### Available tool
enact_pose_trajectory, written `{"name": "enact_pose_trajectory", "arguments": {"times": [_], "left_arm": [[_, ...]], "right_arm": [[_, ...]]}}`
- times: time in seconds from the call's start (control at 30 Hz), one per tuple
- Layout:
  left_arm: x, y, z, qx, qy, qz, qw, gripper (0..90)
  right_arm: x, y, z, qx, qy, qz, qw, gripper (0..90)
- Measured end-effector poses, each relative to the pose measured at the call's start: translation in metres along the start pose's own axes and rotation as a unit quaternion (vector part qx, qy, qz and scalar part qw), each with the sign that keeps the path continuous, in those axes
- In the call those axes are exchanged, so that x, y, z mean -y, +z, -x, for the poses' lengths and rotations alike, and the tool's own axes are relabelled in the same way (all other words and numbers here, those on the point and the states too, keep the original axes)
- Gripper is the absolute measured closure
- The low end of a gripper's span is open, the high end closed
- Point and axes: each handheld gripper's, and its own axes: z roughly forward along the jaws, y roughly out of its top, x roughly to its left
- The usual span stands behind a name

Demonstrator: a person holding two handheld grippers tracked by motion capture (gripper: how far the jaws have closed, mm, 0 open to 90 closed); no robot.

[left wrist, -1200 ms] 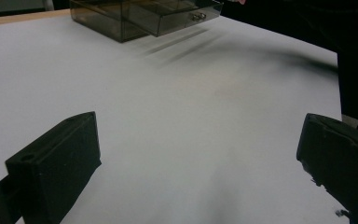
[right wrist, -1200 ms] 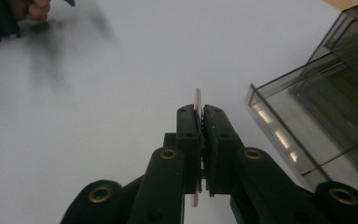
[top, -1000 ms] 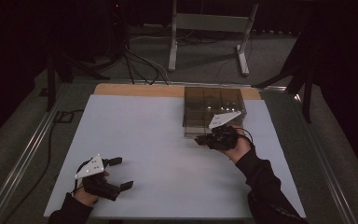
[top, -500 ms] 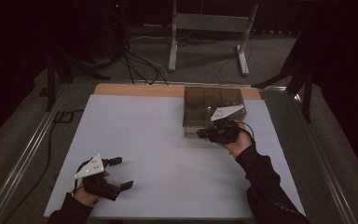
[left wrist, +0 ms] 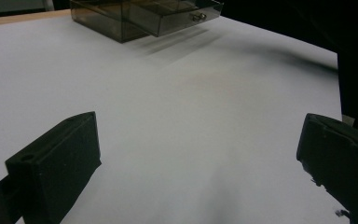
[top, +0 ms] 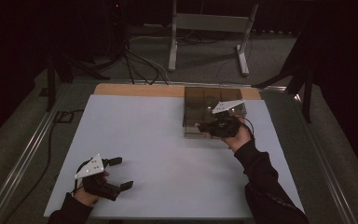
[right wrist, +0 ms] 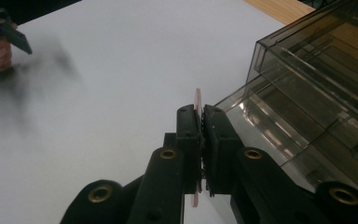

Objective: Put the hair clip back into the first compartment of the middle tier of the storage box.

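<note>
Right gripper view: right gripper (right wrist: 200, 140) had jaws pinched on a thin pink disc (right wrist: 197, 100), edge-on, just beside the smoky clear box (right wrist: 307, 107) w/ its drawer out. High view: left gripper (top: 116, 173) sat near front-left of white mat (top: 158, 140), jaws wide, holding nothing.

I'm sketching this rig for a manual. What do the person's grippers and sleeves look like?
Both the left gripper and the right gripper are black with blocky jaws, brass-coloured rivets and a grey three-cornered plate on top. A dark cable trails from each. The sleeves are black.
</note>
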Motion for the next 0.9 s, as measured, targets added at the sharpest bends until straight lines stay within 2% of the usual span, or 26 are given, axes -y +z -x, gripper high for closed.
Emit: {"name": "enact_pose_trajectory", "arguments": {"times": [0.37,0.67,0.9], "left_arm": [[0.000,0.000,0.000,0.001,0.000,0.001,1.0000,0.4],[0.000,0.000,0.000,0.000,0.000,0.002,1.0000,0.4],[-0.001,-0.001,0.001,-0.001,0.001,0.005,1.0000,0.4]], "right_arm": [[-0.006,0.011,0.012,0.020,0.031,-0.004,0.9993,85.3],[-0.008,0.023,0.019,0.026,0.036,-0.015,0.9989,85.2],[-0.007,0.032,0.025,0.023,0.042,-0.016,0.9987,85.2]]}}
